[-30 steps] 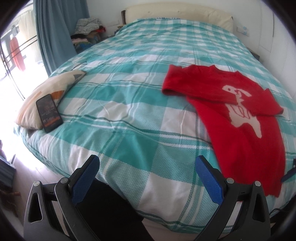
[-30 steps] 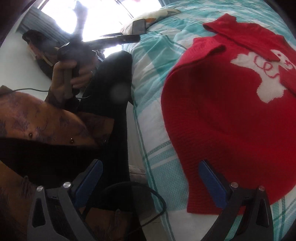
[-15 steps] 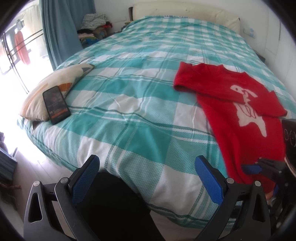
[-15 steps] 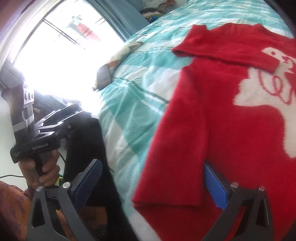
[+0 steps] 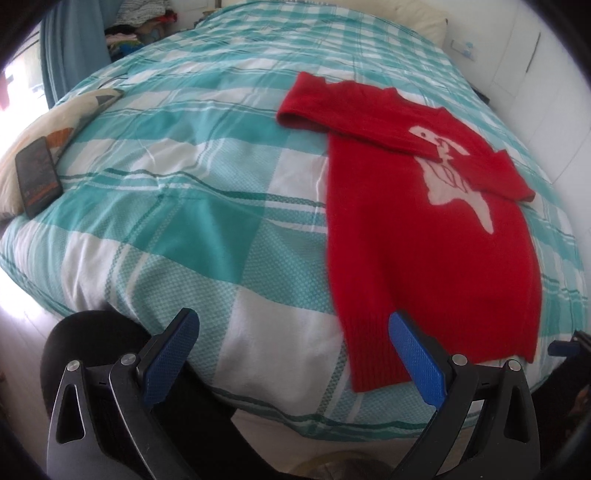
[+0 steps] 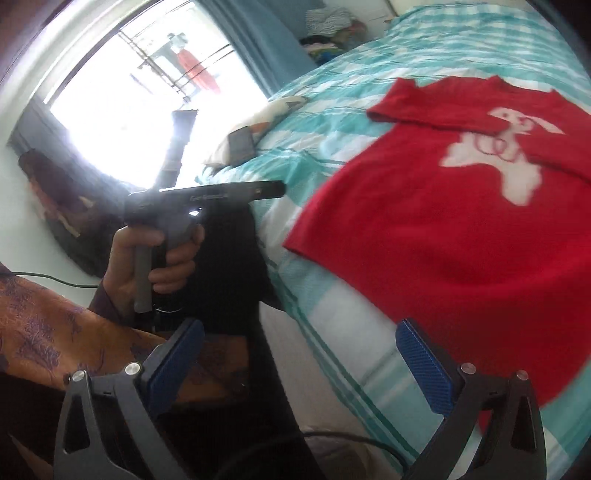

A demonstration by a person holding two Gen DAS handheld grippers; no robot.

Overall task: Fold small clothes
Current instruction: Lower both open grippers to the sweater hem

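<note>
A small red sweater with a white animal figure lies flat on the teal-and-white checked bed, both sleeves folded across its chest. My left gripper is open and empty above the bed's near edge, its right finger over the sweater's hem. My right gripper is open and empty near the bed's edge, beside the sweater's lower left corner. The left gripper also shows in the right wrist view, held in a hand.
A phone lies on a pillow at the bed's left edge. A pile of clothes and a blue curtain stand at the far left. A cable runs on the floor by the bed.
My left gripper has moved right and closer, so its right finger now sits over the sweater's hem. My right gripper has pulled back and left, off the sweater's hem.
</note>
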